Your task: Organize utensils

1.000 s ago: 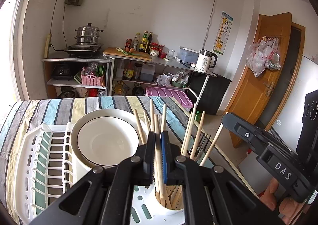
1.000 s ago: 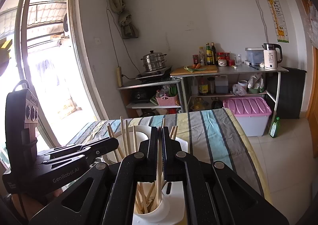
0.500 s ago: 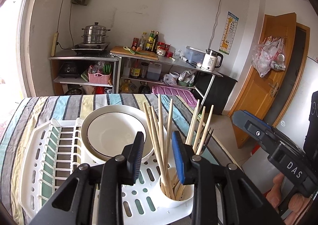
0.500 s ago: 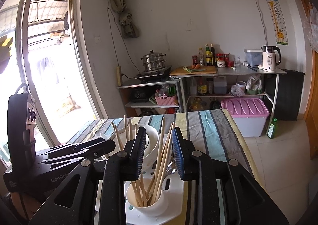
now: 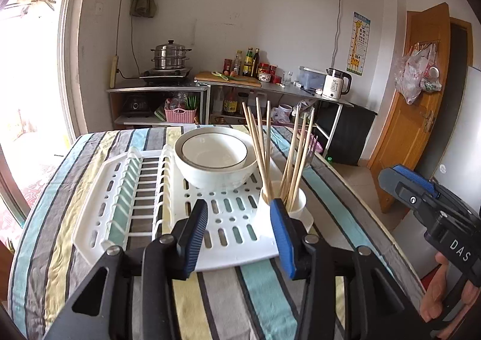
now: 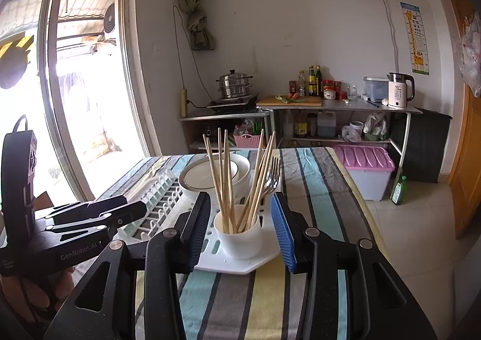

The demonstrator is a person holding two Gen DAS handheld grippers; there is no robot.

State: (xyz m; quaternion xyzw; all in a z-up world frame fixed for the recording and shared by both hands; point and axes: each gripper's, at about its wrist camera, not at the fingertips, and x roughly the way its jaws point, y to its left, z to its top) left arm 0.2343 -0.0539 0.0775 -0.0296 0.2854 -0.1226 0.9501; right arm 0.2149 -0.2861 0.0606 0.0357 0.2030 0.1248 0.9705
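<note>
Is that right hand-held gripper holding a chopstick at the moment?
No, the right hand-held gripper is open and empty; the chopsticks stand in the white cup.

You have two hand-held grippers, the left hand-held gripper (image 5: 239,225) and the right hand-held gripper (image 6: 240,219), both spread wide and empty. One white utensil cup (image 6: 239,237) at frame centre holds about ten wooden chopsticks (image 6: 224,177); an exact count is hard. You can see at least two metal forks (image 6: 272,173), one white dish rack (image 5: 144,189) and two nested bowls (image 5: 215,159).
</note>
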